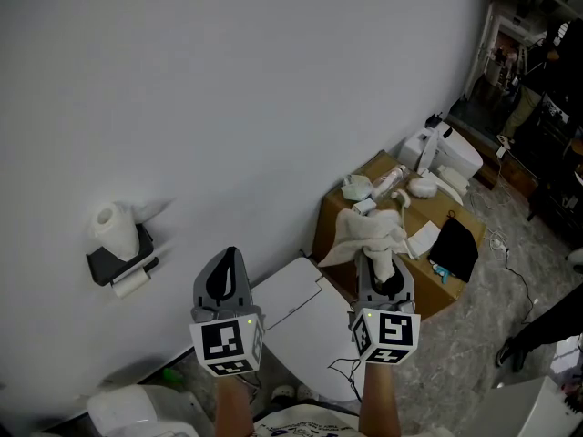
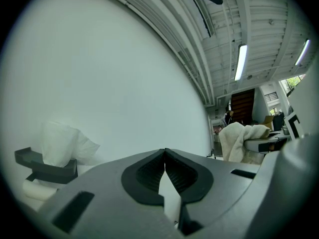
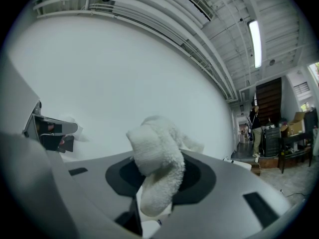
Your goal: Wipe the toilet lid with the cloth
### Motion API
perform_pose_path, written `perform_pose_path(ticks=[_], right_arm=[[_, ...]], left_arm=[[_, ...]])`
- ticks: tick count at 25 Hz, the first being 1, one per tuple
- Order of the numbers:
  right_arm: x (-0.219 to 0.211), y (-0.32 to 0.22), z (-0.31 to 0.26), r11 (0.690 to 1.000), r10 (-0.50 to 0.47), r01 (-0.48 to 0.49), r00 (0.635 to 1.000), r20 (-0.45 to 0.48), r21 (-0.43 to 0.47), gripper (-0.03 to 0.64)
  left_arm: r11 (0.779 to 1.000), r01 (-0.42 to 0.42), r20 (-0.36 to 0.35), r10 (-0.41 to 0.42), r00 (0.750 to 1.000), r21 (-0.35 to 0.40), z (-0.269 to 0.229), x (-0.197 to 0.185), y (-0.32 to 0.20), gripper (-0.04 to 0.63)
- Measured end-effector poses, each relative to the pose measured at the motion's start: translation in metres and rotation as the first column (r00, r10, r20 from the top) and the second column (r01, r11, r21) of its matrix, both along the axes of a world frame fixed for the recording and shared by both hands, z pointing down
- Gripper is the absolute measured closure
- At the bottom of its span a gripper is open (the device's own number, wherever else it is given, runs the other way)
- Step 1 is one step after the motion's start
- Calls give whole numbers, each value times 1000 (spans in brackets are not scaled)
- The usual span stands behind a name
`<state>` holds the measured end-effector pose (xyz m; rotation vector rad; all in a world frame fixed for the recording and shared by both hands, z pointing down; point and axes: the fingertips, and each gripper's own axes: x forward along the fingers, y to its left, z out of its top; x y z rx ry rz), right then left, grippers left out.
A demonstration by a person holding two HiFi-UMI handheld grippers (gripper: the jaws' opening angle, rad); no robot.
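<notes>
Lighting: even, cool, from overhead tube lights; daylight at window. Bright wall, no glare; soft shadow beside paper roll. Head view: far right edge dim. Gripper views: fisheye, black corners, lines bowed; cloth near lens, slightly soft.

Head view looks steeply down; both gripper views face the wall; all three share the paper holder.
</notes>
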<state>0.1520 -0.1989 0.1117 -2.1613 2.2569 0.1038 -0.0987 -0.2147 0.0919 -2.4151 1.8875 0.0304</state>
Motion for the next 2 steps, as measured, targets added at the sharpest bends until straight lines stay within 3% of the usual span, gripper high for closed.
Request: perform_pose_path(ticks=[2], right_arm=[[0,-1,0,1000,1,-1,1000,0,0,492]], left_arm=[[1000,-1,-1,1,1000,0,1,0,-1,588]])
